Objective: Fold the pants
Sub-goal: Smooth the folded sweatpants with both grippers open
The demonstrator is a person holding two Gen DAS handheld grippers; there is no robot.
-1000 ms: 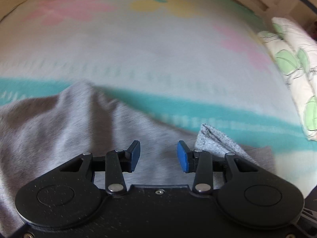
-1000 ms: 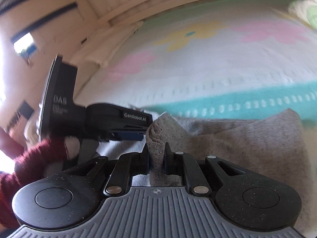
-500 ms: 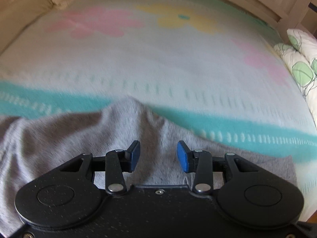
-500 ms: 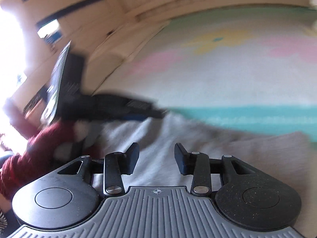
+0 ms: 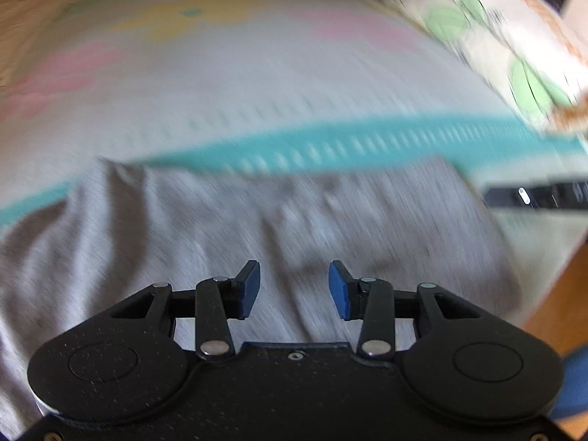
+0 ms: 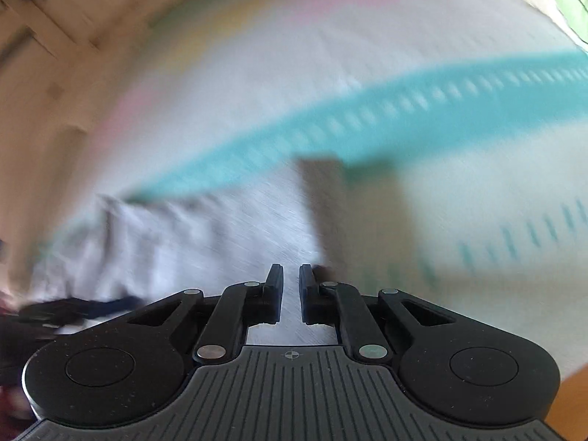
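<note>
Grey pants (image 5: 330, 220) lie spread on a flowered bedspread (image 5: 257, 92) with a teal stripe; both views are motion-blurred. My left gripper (image 5: 294, 290) hovers over the middle of the cloth, blue pads wide apart and nothing between them. My right gripper (image 6: 291, 290) is over the right edge of the pants (image 6: 220, 239). Its jaws are closing, with only a narrow slit left, and flat grey cloth shows through it with no fold pinched. In the left wrist view the right gripper (image 5: 533, 198) shows as a dark bar at the right edge. The left gripper (image 6: 73, 308) is a dark blur at lower left in the right wrist view.
A white pillow with green leaves (image 5: 477, 25) lies at the bed's far right. A pale wooden bed frame (image 6: 55, 36) runs along the far left. Orange-brown floor (image 5: 562, 294) shows past the bed's near right edge. A dark red sleeve (image 6: 11, 404) is at the lower left.
The right gripper let go of the fold of grey cloth, opened wide, then narrowed again. Both grippers swung sideways. The raised ridge of the pants has dropped flat.
</note>
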